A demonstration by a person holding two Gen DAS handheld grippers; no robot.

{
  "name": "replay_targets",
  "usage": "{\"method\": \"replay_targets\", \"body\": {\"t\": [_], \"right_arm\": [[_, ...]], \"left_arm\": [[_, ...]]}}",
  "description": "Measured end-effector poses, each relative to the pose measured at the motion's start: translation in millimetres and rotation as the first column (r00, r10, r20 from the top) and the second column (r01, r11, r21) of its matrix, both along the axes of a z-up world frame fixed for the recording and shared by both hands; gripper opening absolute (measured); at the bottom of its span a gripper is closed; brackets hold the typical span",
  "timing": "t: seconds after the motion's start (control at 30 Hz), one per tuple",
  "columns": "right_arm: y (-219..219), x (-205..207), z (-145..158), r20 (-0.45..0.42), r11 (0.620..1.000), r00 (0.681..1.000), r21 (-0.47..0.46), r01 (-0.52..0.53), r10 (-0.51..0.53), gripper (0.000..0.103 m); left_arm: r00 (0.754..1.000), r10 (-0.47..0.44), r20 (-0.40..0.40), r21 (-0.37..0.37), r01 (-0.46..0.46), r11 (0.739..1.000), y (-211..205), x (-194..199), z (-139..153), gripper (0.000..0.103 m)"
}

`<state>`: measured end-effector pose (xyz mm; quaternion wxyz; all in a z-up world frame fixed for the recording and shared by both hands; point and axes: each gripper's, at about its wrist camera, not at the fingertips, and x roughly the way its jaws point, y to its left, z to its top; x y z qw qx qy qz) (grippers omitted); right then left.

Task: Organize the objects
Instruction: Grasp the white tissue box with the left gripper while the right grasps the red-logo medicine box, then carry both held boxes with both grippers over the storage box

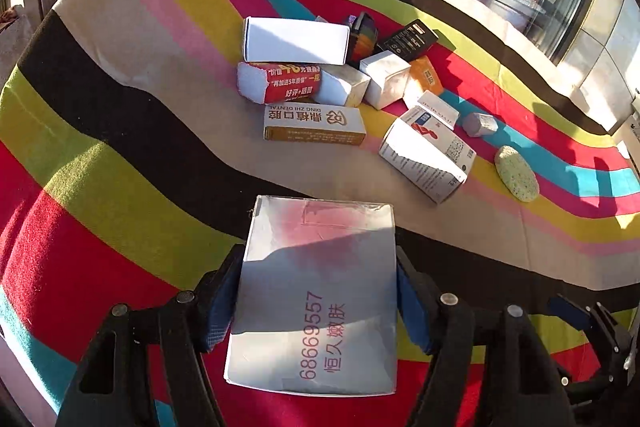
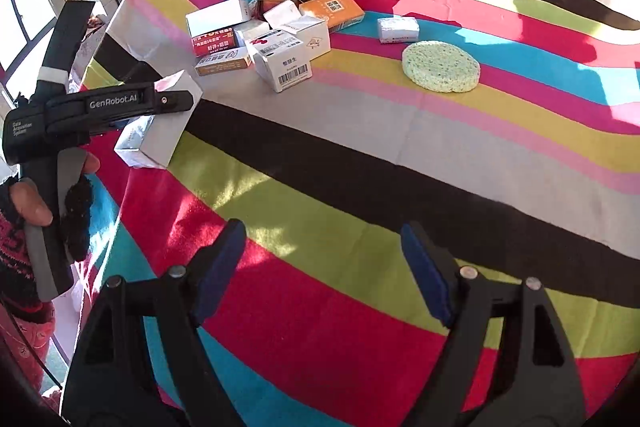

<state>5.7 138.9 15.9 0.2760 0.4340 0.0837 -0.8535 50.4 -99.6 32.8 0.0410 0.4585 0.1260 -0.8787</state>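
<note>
Black tool, blue pads, silver screws; left tool marked GenRobot.AI; sleeve seemingly dark-red knit.

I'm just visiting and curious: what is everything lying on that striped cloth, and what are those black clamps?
Striped cloth: one, many colours, covering the table.
Small boxes: about ten, mostly white, also orange, black and red, heaped at the far end.
Wrapped packet: one, white, alone beside the heap.
Round sponge: one, pale green, near the packet.
Flat white box: one, red print, between the left clamp's pads.
Left gripper: black, blue pads, gripping that box.
Right gripper: black, blue pads, open, empty.
</note>
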Motion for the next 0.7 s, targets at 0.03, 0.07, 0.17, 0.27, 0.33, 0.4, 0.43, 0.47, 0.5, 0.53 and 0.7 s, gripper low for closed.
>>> {"method": "replay_targets", "body": {"t": [0.03, 0.07, 0.17, 0.27, 0.33, 0.4, 0.43, 0.47, 0.5, 0.53, 0.7], "right_arm": [[-10, -9, 1, -0.023, 1.000, 1.000, 0.010, -0.021, 0.021, 0.082], [-20, -19, 0, -0.042, 0.999, 0.998, 0.023, -0.040, 0.041, 0.082], [-49, -54, -5, -0.072, 0.993, 0.992, 0.067, -0.096, 0.101, 0.082], [-72, -91, -13, -0.035, 0.989, 0.991, 0.065, -0.129, 0.132, 0.082], [-87, -109, -18, -0.008, 0.987, 0.988, 0.053, -0.153, 0.154, 0.082], [-103, -120, -22, -0.018, 0.984, 0.987, 0.084, -0.160, 0.162, 0.082], [-110, -124, -23, -0.028, 0.982, 0.986, 0.104, -0.160, 0.164, 0.083], [-116, -127, -23, -0.034, 0.981, 0.985, 0.107, -0.165, 0.169, 0.083], [-120, -130, -23, -0.033, 0.980, 0.985, 0.106, -0.167, 0.172, 0.082], [-122, -131, -23, -0.041, 0.980, 0.984, 0.109, -0.167, 0.172, 0.077], [-108, -111, -18, -0.058, 0.982, 0.986, 0.122, -0.147, 0.155, 0.044]], "left_arm": [[1.000, -0.006, -0.001, -0.021, 0.006, 1.000, 0, 5, -2, 0.072], [1.000, -0.007, 0.004, -0.032, 0.007, 0.999, 3, 4, -5, 0.073], [1.000, -0.013, 0.008, -0.061, 0.013, 0.998, 9, 18, -11, 0.077], [0.999, -0.032, 0.004, -0.149, 0.032, 0.988, 19, 15, -20, 0.084], [0.999, -0.047, -0.005, -0.172, 0.046, 0.984, 18, 18, -21, 0.086], [0.999, -0.045, -0.006, -0.147, 0.044, 0.988, 15, 16, -21, 0.091], [0.999, -0.043, -0.003, -0.141, 0.042, 0.989, 13, 14, -21, 0.093], [0.999, -0.045, 0.003, -0.138, 0.045, 0.989, 12, 12, -22, 0.099], [0.998, -0.053, 0.013, -0.137, 0.055, 0.989, 13, 7, -24, 0.103], [0.998, -0.055, 0.024, -0.156, 0.058, 0.986, 15, 5, -25, 0.103], [0.998, -0.050, 0.026, -0.165, 0.054, 0.985, 14, 4, -26, 0.103]]}}
